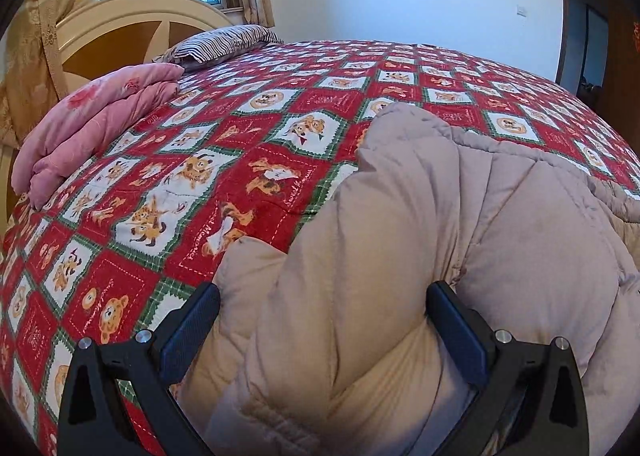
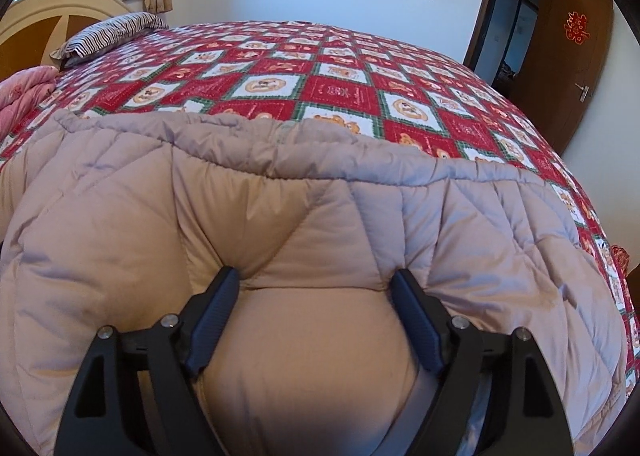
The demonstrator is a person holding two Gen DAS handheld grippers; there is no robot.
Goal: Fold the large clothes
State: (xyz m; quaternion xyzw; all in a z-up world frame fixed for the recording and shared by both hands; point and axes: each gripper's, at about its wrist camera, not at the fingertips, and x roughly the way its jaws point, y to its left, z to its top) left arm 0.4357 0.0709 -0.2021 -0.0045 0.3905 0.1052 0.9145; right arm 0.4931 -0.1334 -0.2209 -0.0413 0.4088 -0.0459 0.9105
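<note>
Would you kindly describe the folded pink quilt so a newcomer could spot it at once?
Start at the large bed with its red checked bear-print cover. Follow it to the cream headboard; the pink quilt lies folded there, beside the striped pillow. It is the only pink item, unlike the beige padded coat.

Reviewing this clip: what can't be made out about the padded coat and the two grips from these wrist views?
- Padded coat: which part each gripper holds; both views are filled by bulging fabric.
- Left gripper: whether the jaws pinch or merely straddle; fabric hides the inner pads.
- Right gripper: same, right view.
- Coat's near edge: cut off by both bottom frames.
</note>
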